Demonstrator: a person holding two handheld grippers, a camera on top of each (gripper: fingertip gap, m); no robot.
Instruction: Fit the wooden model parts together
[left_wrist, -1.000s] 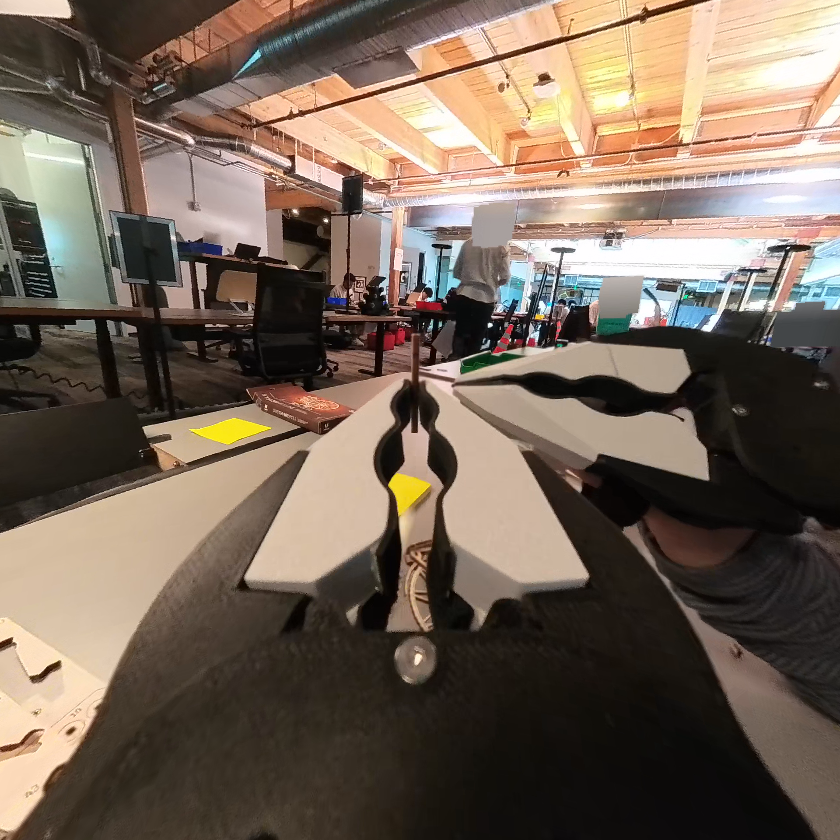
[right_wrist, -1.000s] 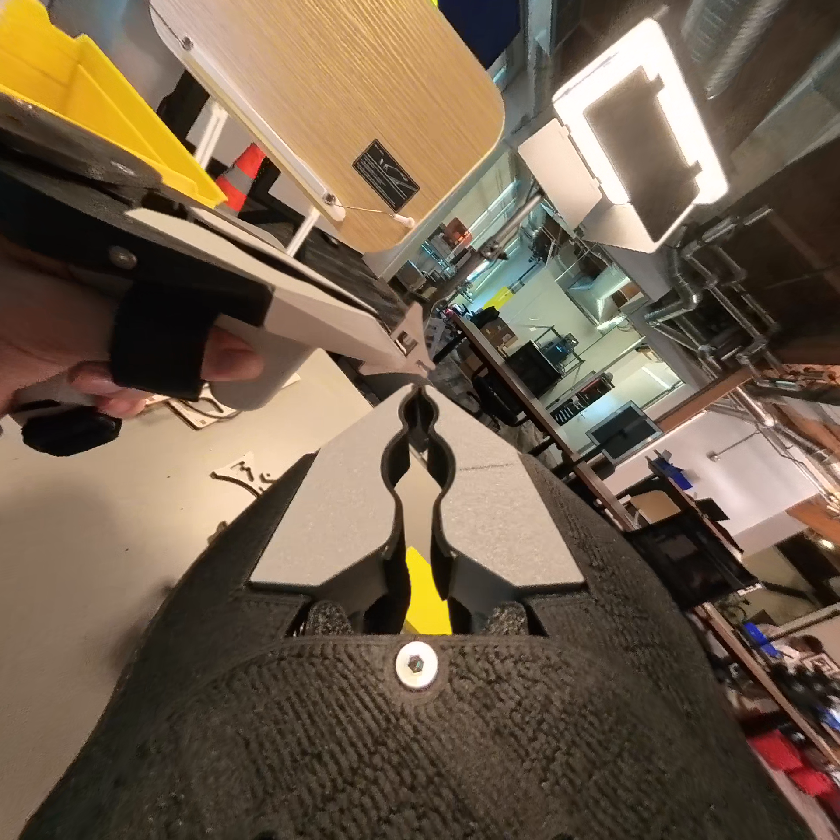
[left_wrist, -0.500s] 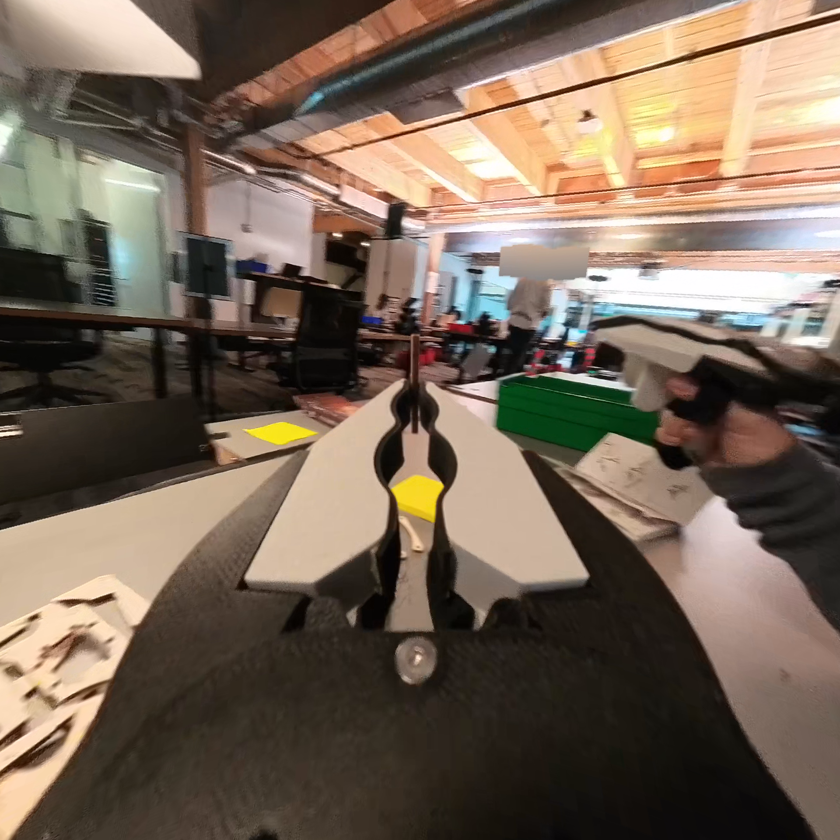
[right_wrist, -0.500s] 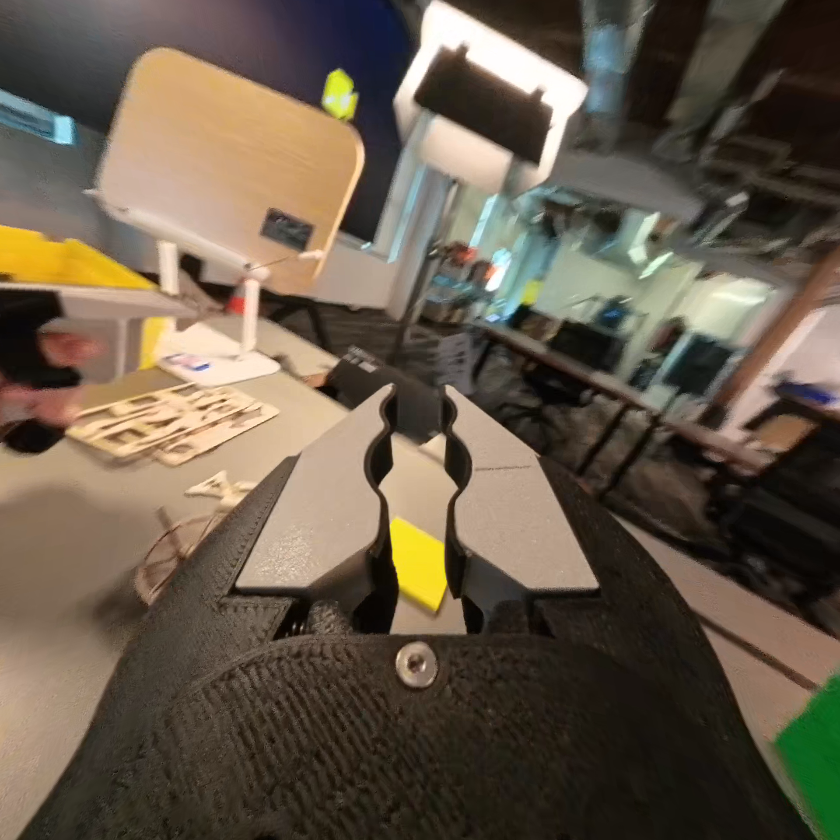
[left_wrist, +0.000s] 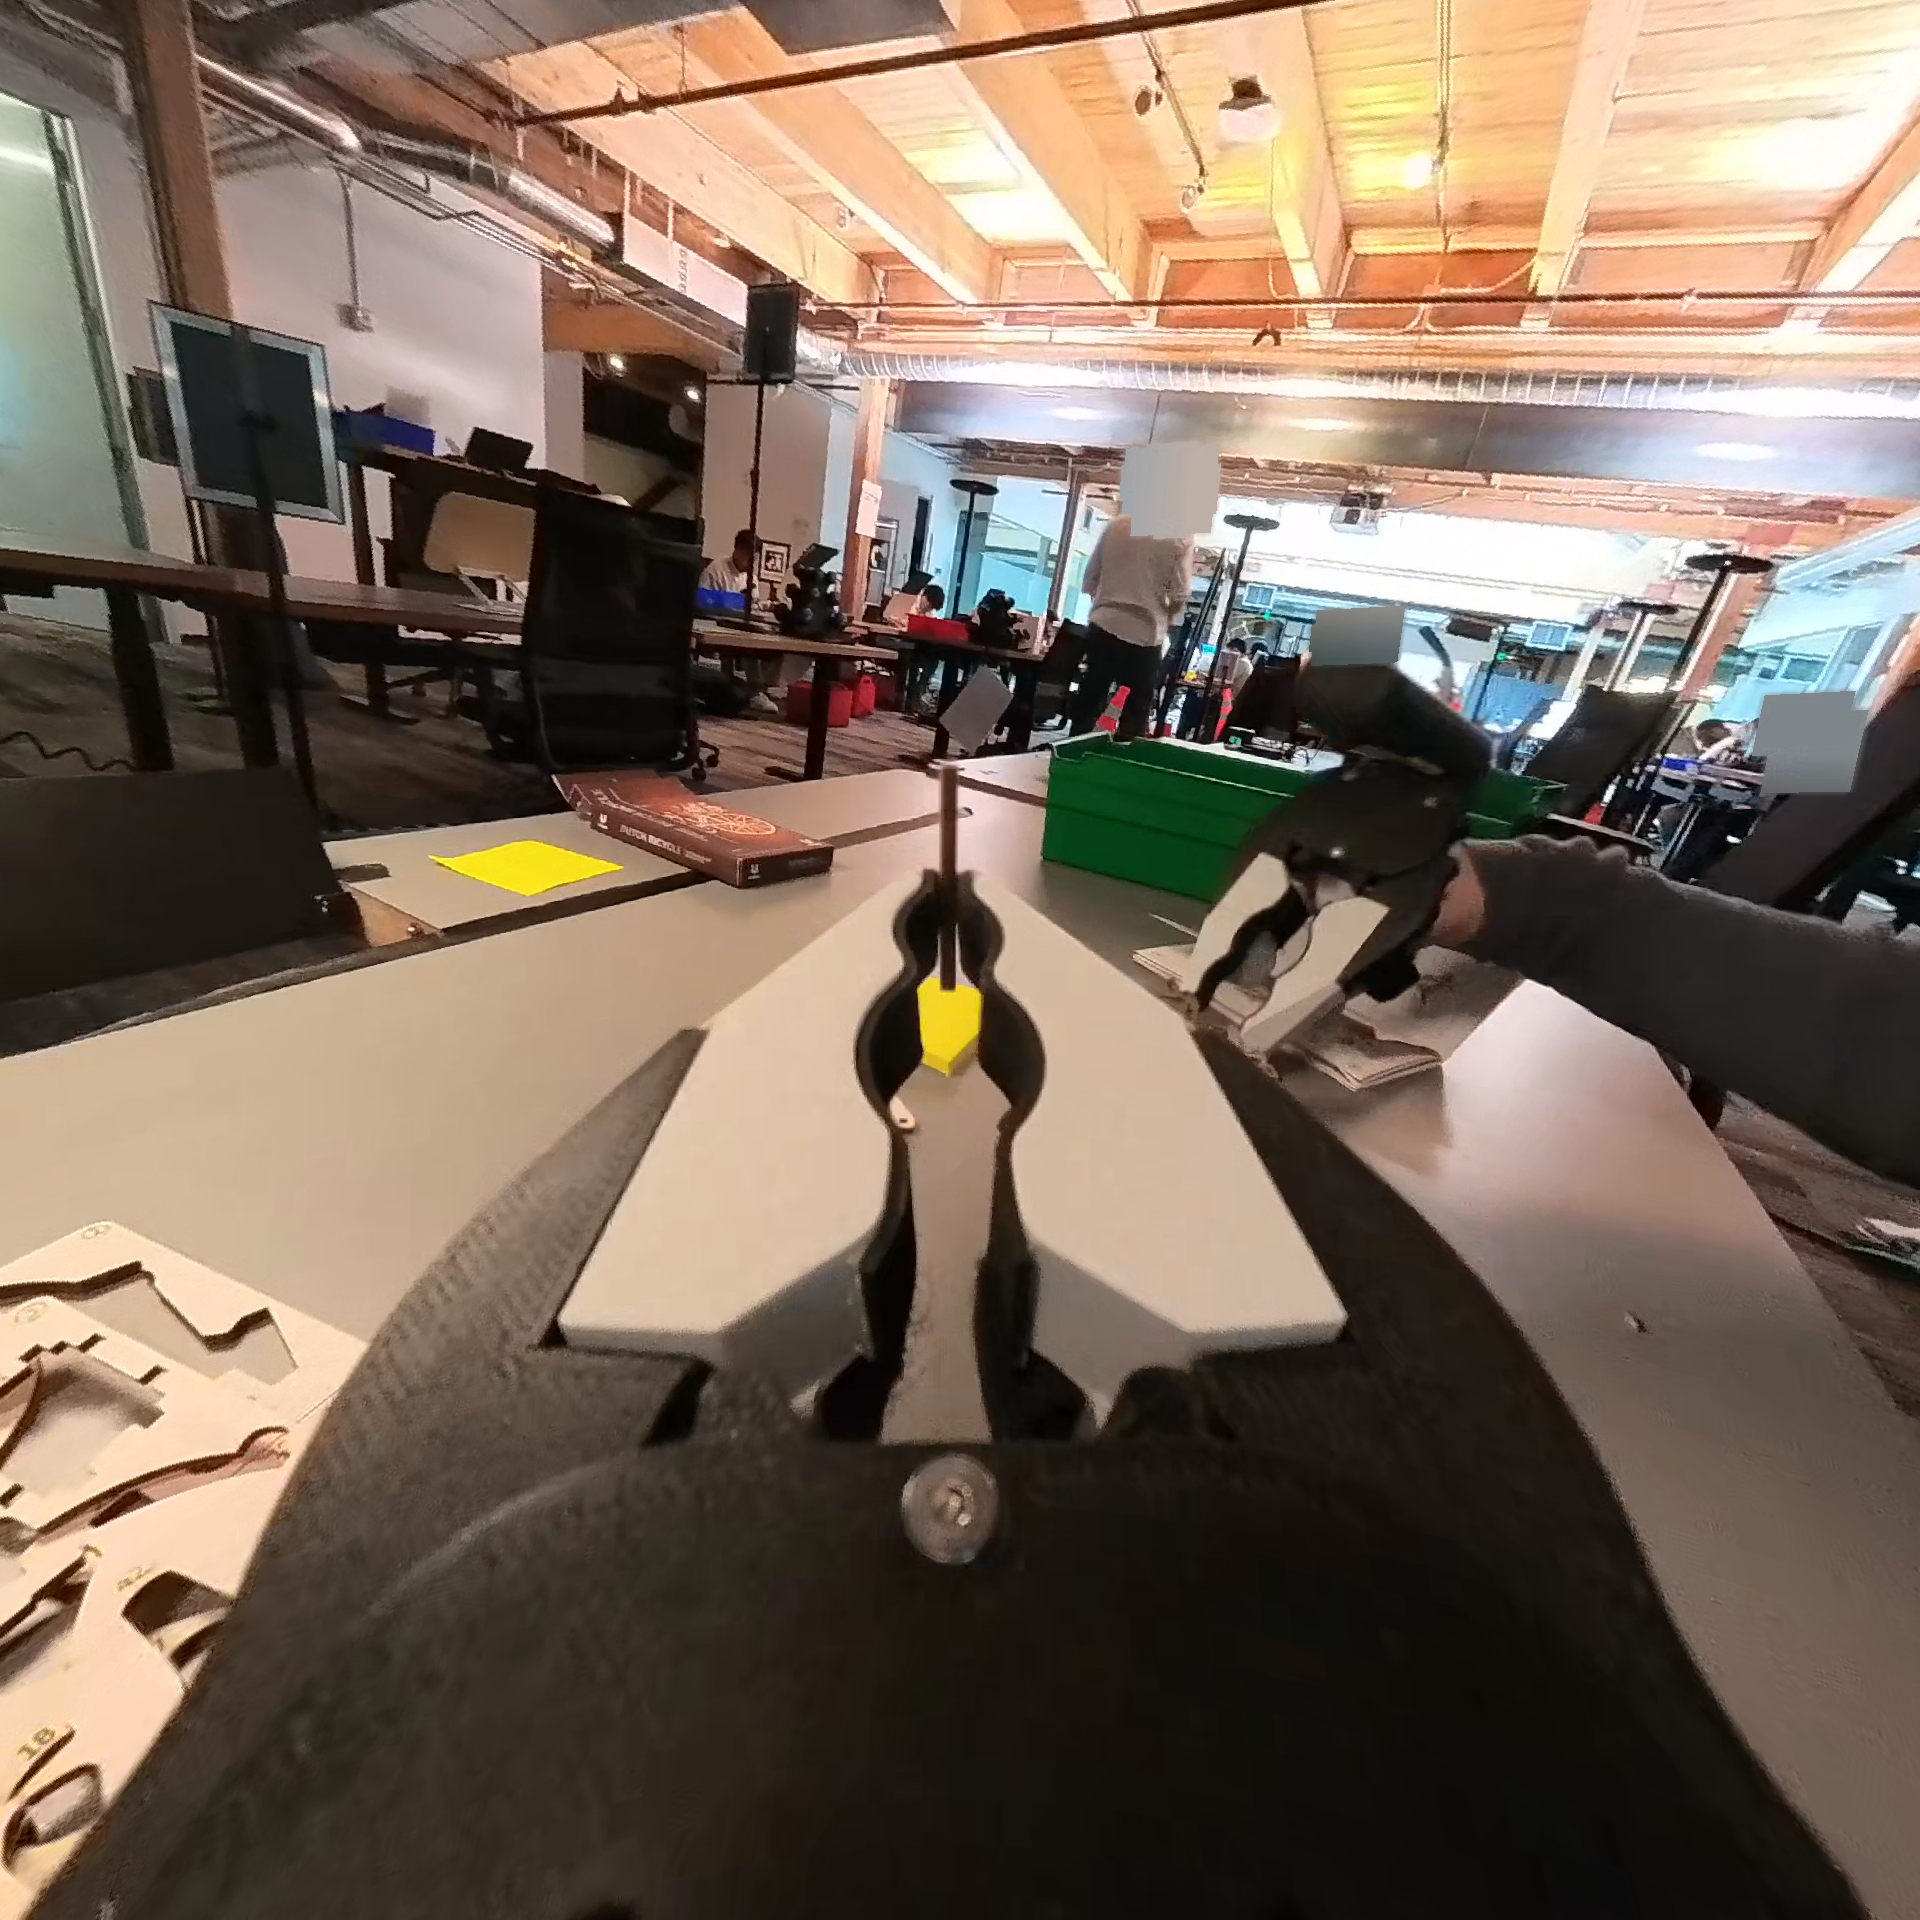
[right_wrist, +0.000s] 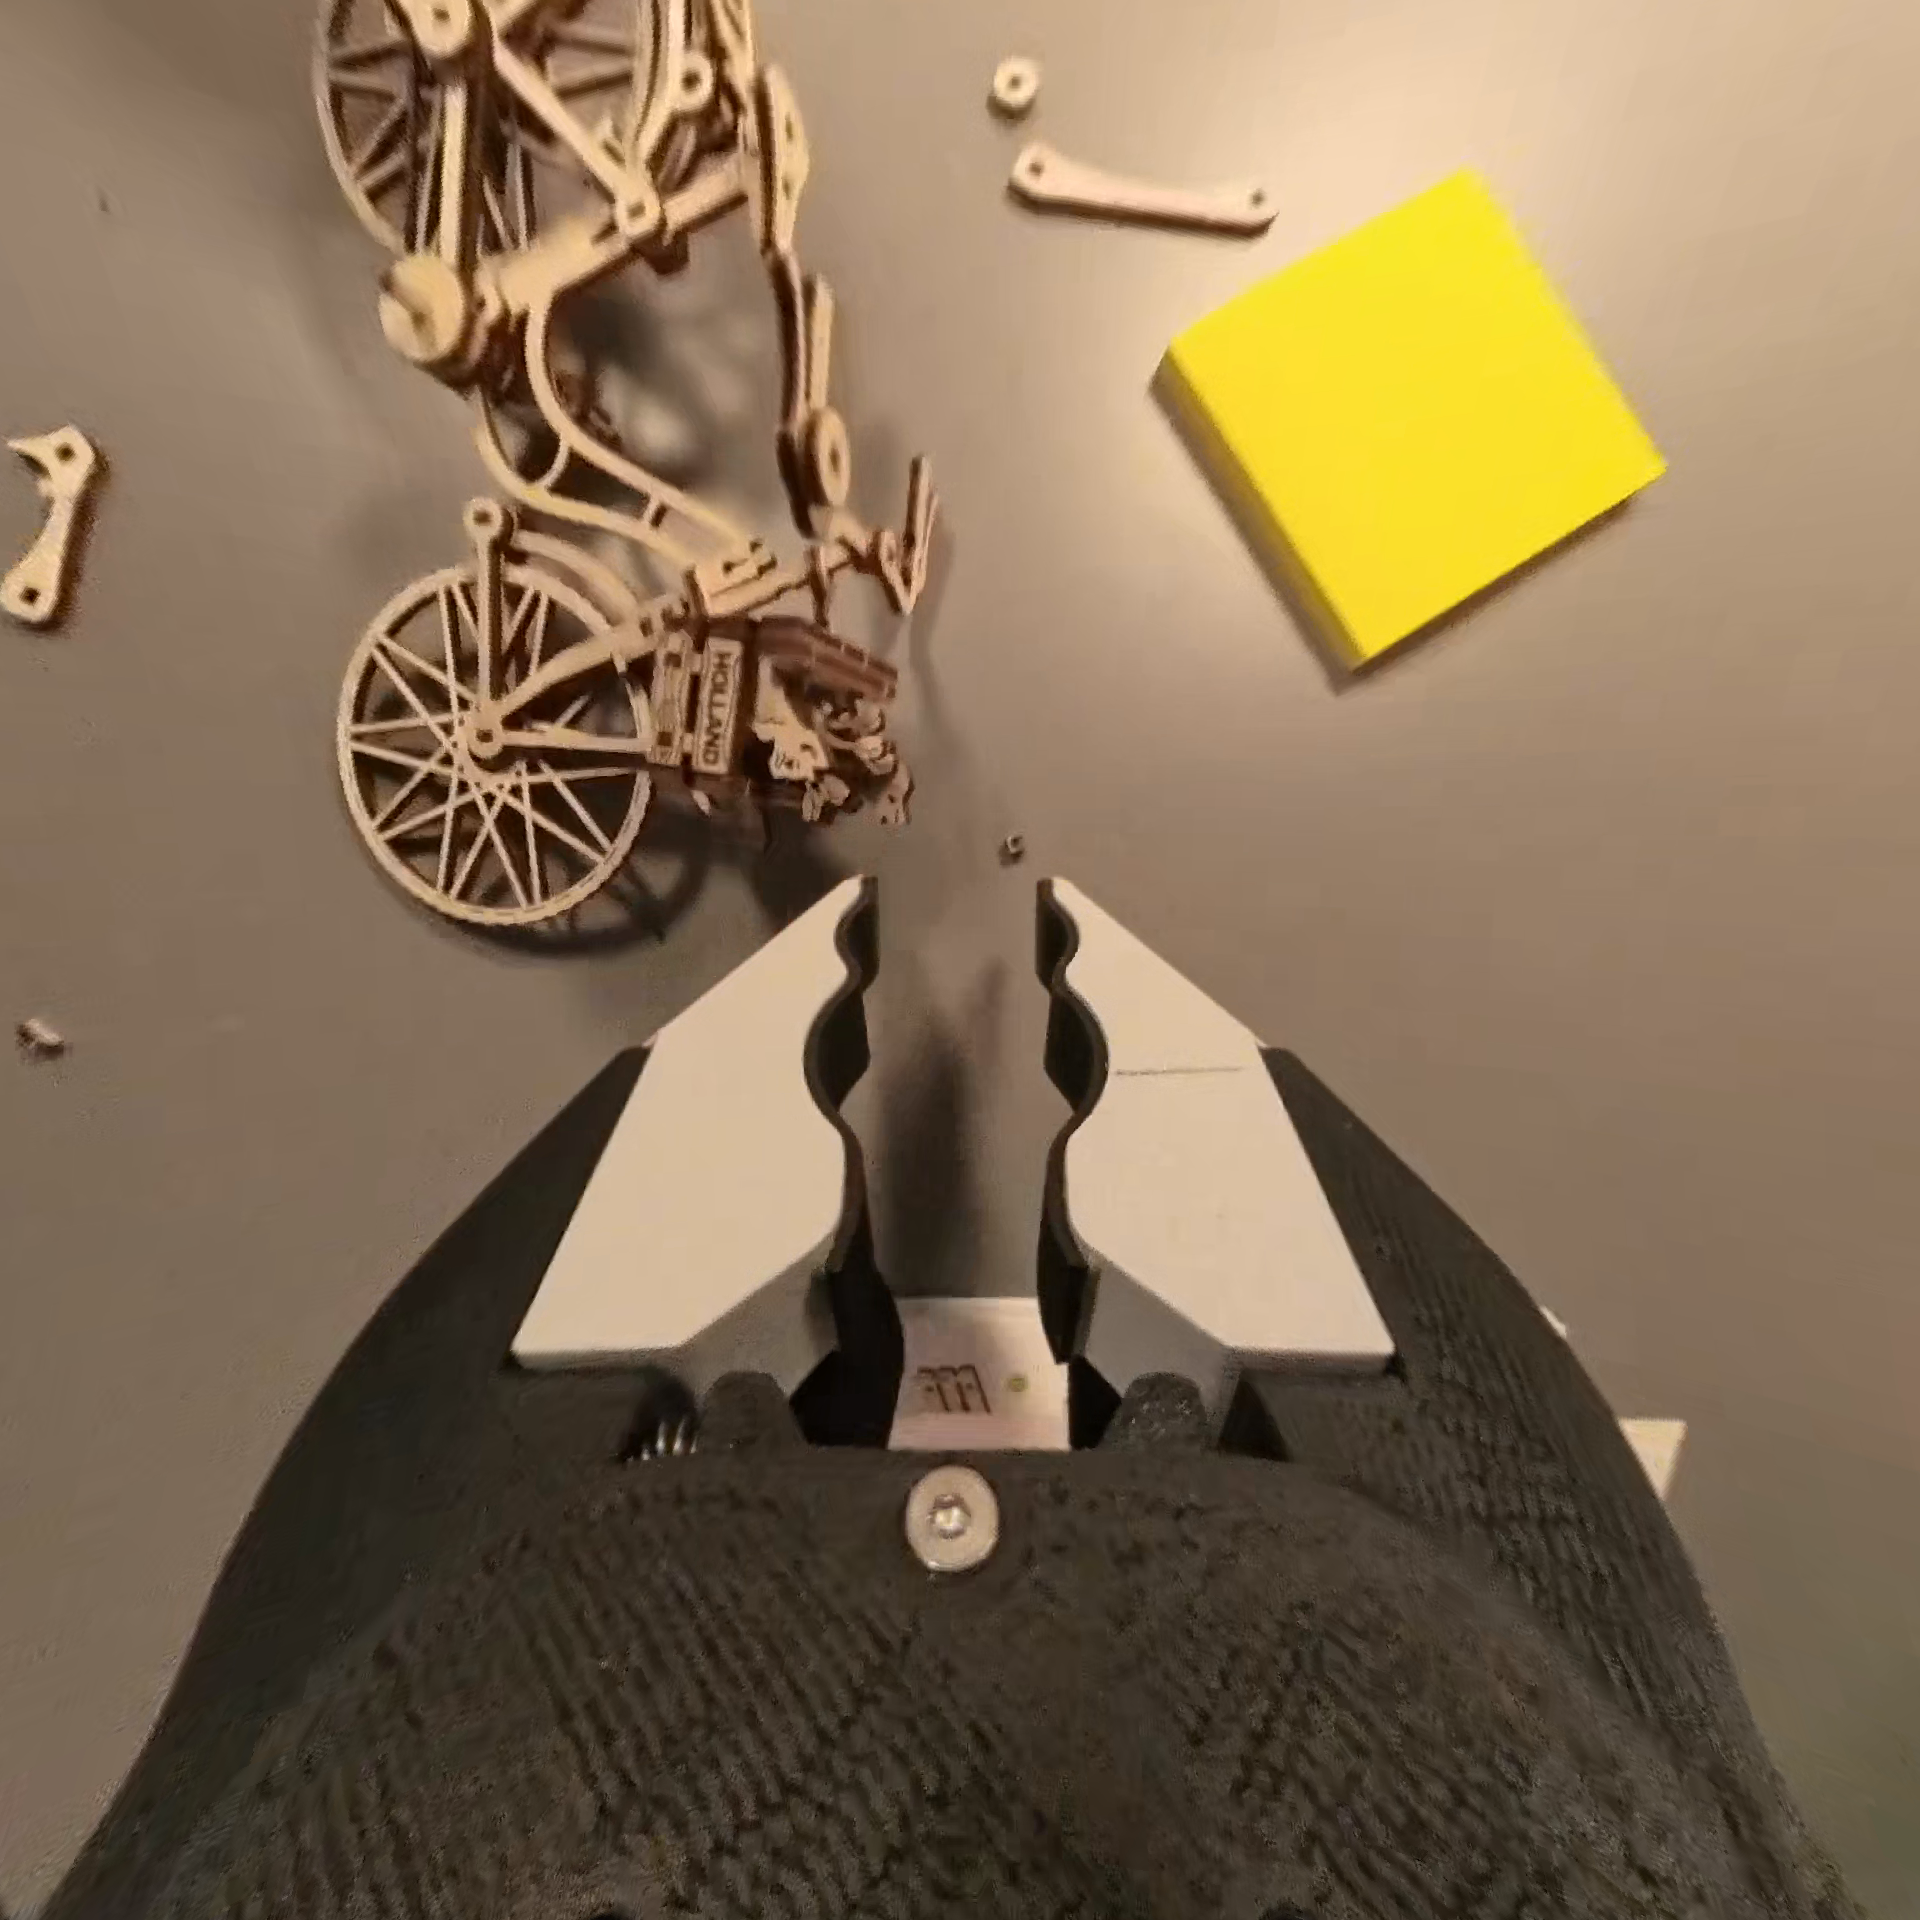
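My left gripper (left_wrist: 948, 896) is shut on a thin wooden part (left_wrist: 948, 821), seen edge-on as a dark strip that sticks up past the fingertips. My right gripper (right_wrist: 954, 894) is open and empty, pointing straight down at the grey table. A partly built wooden bicycle model (right_wrist: 540, 665) lies on its side just beyond and left of its fingertips. In the left wrist view the right gripper (left_wrist: 1231, 1023) hangs open over the table to the right, held by a hand in a grey sleeve.
A yellow sticky pad (right_wrist: 1413, 416) lies right of the model, with loose wooden pieces (right_wrist: 1143, 197) (right_wrist: 47, 530) around it. Punched-out wooden sheets (left_wrist: 104, 1403) lie at front left, more sheets (left_wrist: 1371, 1049) under the right gripper. A green bin (left_wrist: 1174, 821) and brown box (left_wrist: 696, 831) stand farther back. Spacing between my two grippers at the tips: around 25 cm.
The right gripper has pulled away from the left gripper's tips, swung down to face the table and opened. The left gripper still holds the thin part and has lowered slightly.
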